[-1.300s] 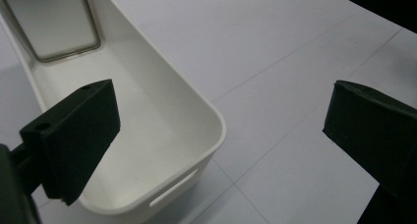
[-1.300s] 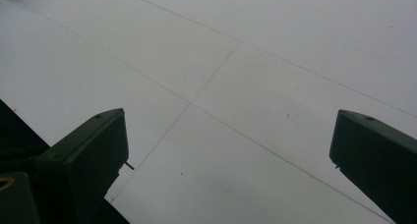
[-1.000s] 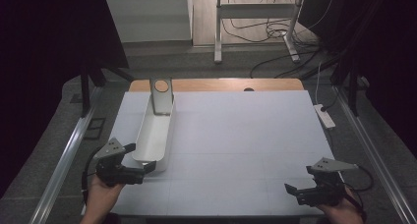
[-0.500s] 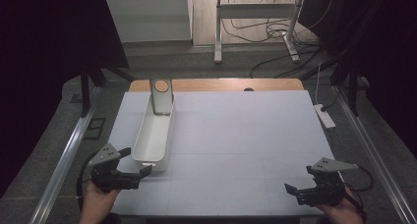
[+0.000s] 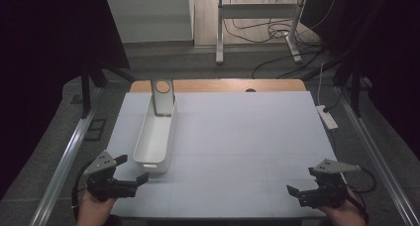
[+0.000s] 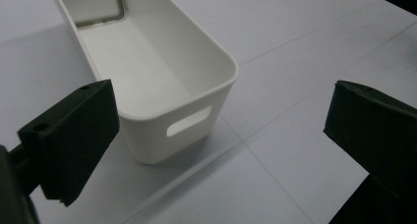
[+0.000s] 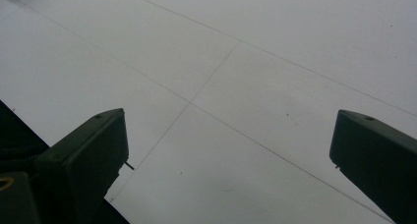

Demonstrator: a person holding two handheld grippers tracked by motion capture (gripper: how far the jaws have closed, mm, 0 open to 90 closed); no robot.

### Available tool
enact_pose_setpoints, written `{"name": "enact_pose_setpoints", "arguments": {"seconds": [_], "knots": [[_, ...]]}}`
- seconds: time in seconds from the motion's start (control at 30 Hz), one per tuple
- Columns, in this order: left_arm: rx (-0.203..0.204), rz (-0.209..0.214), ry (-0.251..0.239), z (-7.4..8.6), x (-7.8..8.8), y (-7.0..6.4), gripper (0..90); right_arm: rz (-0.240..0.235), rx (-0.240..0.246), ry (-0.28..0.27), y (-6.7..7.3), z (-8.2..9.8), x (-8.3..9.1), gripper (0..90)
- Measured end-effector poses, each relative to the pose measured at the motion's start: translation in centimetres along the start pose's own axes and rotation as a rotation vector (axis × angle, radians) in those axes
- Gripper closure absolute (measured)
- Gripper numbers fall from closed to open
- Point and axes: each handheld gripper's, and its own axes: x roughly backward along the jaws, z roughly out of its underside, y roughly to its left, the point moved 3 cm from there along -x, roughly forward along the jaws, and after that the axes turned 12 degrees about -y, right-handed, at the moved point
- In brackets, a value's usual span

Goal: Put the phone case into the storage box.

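A long white bin (image 5: 156,137) lies lengthwise on the left part of the white table (image 5: 247,137). A grey plate with a round tan disc (image 5: 162,96) leans at its far end. My left gripper (image 5: 132,169) is open just in front of the bin's near end, not touching it. In the left gripper view the bin (image 6: 147,67) with its handle slot (image 6: 189,122) lies ahead of the open left gripper (image 6: 223,106), and its inside looks bare. My right gripper (image 5: 296,195) is open low at the near right corner. The right gripper (image 7: 231,130) faces bare table.
A white power strip (image 5: 327,117) lies at the table's right edge. A wooden strip (image 5: 223,85) runs along the far edge. Metal rails (image 5: 64,161) flank both sides. Cables and a stand's legs (image 5: 220,47) are on the floor beyond.
My left gripper has drawn back a little from the bin's near end toward the table's front-left corner. The right gripper and the bin have stayed put.
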Motion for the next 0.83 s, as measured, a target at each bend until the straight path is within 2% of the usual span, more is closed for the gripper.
{"name": "enact_pose_setpoints", "arguments": {"seconds": [0.27,0.53,0.83], "knots": [[0.001,-0.014,0.020,0.9,0.4,0.0,0.4,0.001,-0.001,0.002,0.0,0.0,0.0,1.6],[-0.002,-0.026,0.063,2.0,0.6,-0.2,0.3,0.001,-0.003,0.003,0.0,0.0,0.0,1.6],[-0.013,-0.034,0.078,2.1,0.4,-0.4,1.2,0.001,0.000,0.004,0.0,0.0,-0.1,1.7]]}}
